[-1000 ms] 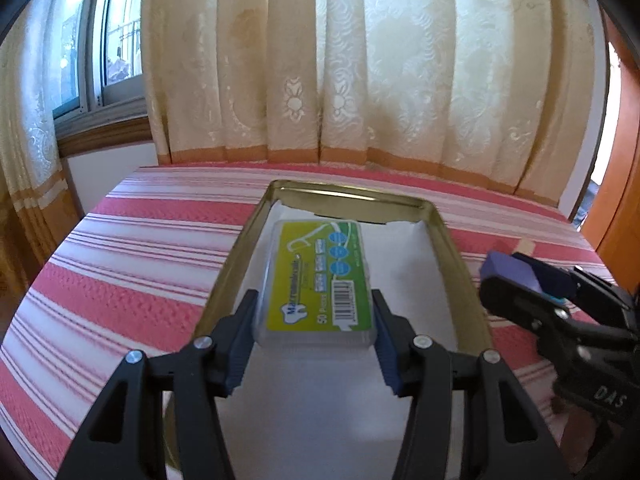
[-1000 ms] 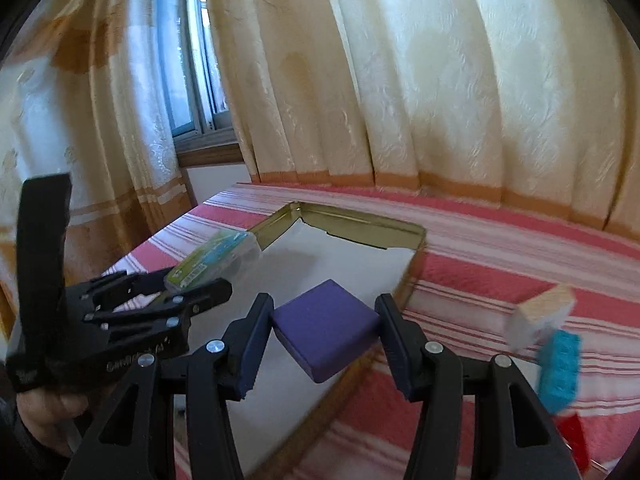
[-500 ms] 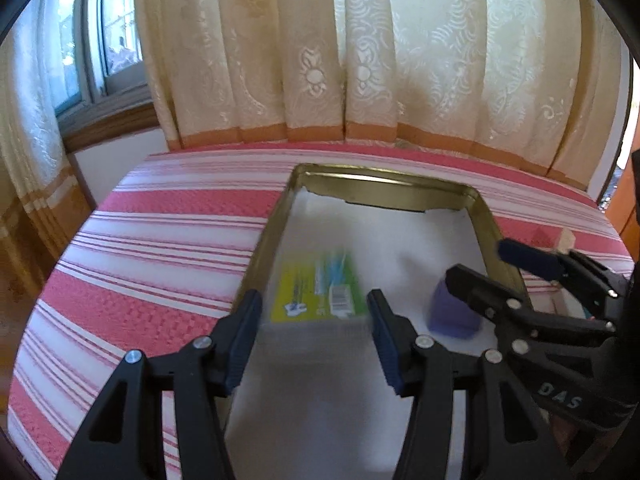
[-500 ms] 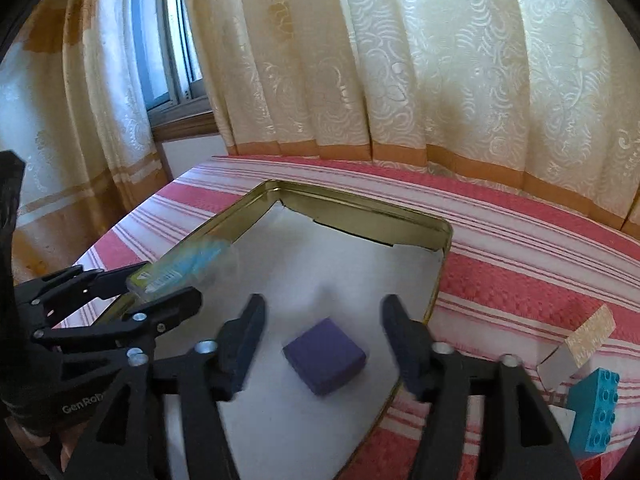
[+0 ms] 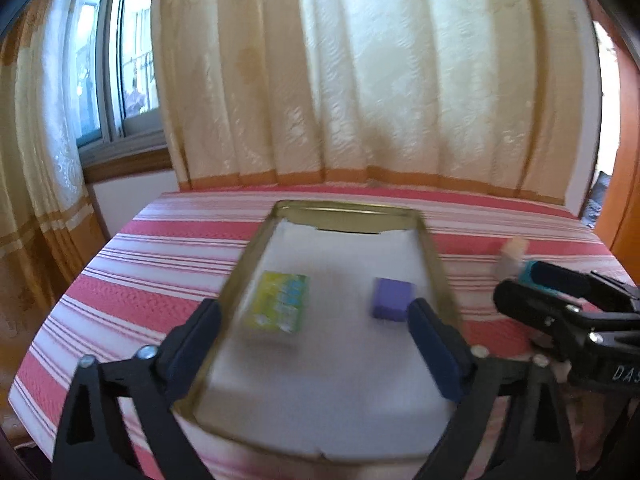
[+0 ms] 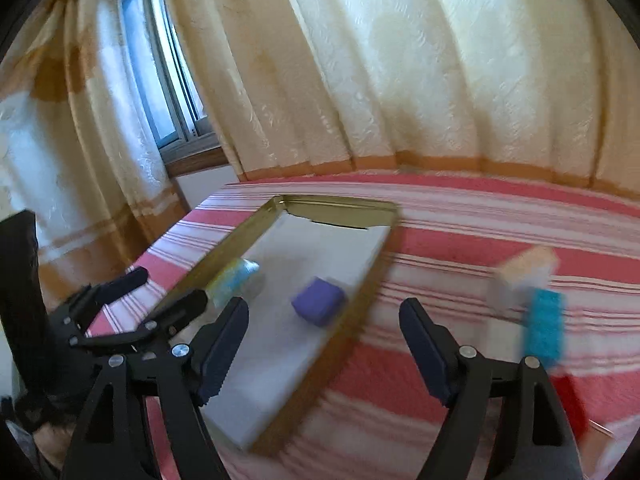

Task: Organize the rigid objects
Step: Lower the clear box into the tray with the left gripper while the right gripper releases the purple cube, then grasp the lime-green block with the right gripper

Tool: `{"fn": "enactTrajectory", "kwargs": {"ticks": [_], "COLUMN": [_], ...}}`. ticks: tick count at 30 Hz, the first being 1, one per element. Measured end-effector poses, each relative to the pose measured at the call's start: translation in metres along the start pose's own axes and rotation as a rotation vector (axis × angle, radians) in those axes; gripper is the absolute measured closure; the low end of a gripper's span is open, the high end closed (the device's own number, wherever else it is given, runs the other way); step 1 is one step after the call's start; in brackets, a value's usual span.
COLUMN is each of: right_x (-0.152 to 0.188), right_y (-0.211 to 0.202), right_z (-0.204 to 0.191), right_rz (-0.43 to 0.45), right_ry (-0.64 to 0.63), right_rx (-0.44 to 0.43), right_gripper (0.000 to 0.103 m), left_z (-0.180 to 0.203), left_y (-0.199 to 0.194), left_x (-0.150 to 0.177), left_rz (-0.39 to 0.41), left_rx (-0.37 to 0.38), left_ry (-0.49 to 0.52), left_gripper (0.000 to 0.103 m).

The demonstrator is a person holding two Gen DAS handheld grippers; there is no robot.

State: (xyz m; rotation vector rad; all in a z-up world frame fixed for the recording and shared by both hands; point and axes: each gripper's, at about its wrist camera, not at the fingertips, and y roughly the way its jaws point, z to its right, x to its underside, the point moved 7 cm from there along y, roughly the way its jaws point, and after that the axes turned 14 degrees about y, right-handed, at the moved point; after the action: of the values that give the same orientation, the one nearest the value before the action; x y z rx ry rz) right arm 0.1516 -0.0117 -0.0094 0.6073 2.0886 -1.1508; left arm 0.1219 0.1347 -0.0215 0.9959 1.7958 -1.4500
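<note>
Item: tray (image 5: 434,258), gold-rimmed, white-lined, on the striped bench (image 5: 160,272).

Contents: green box (image 5: 280,302) lying flat at the tray's left side; purple block (image 5: 391,299) near its right rim, apart from the box.

Still outside, on the cloth to the right: pale block (image 6: 524,270), blue brick (image 6: 545,328) just beside it, and something red (image 6: 574,404) at the edge (too blurred to name).

Your left tool (image 5: 316,330): jaws wide, nothing between them; they have just been opening, and the box lies ahead of the pads.

Your right tool (image 6: 324,338): jaws well apart and empty, likewise just opening; the purple block lies ahead of its left pad.

Step in hand: both drops look done, and you are backing off from the tray.

Next move calls for: swinging your right tool over to the loose pieces on the right, squaring the jaws on one piece only, since the pale block and brick sit close together.

Change from a second ago: each tool then clamped its item above the tray; both items now rest on the liner, and both tools sit further back.
</note>
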Motion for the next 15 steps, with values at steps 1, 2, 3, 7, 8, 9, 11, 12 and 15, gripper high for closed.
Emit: {"fn": "enactTrajectory", "kwargs": {"ticks": [1, 2, 3, 7, 8, 9, 11, 12, 15], "right_x": [0.005, 0.011, 0.02, 0.043, 0.049, 0.054, 0.065, 0.073, 0.087], "right_y": [-0.011, -0.024, -0.041, -0.089, -0.1, -0.113, -0.127, -0.132, -0.135], "right_z": [0.007, 0.017, 0.033, 0.095, 0.109, 0.125, 0.144, 0.153, 0.161], "right_rz": [0.02, 0.042, 0.063, 0.123, 0.14, 0.158, 0.168, 0.155, 0.131], "right_ry": [-0.009, -0.014, -0.009, 0.049, 0.071, 0.098, 0.136, 0.154, 0.173], "right_rx": [0.011, 0.028, 0.054, 0.163, 0.189, 0.214, 0.237, 0.244, 0.234], "right_gripper": [0.023, 0.023, 0.023, 0.023, 0.023, 0.023, 0.023, 0.023, 0.023], "left_z": [0.006, 0.015, 0.026, 0.062, 0.071, 0.08, 0.093, 0.1, 0.109], "left_y": [-0.006, -0.014, -0.021, -0.037, -0.038, -0.037, -0.035, -0.034, -0.035], "left_x": [0.001, 0.005, 0.009, 0.019, 0.021, 0.023, 0.025, 0.026, 0.03], "left_rz": [0.015, 0.034, 0.051, 0.08, 0.078, 0.07, 0.051, 0.043, 0.033], "left_rx": [0.005, 0.019, 0.041, 0.097, 0.115, 0.129, 0.141, 0.147, 0.154], "left_ry": [-0.004, -0.011, -0.011, -0.005, 0.003, 0.015, 0.036, 0.045, 0.062], "left_gripper": [0.003, 0.003, 0.003, 0.001, 0.001, 0.001, 0.001, 0.001, 0.001]}}
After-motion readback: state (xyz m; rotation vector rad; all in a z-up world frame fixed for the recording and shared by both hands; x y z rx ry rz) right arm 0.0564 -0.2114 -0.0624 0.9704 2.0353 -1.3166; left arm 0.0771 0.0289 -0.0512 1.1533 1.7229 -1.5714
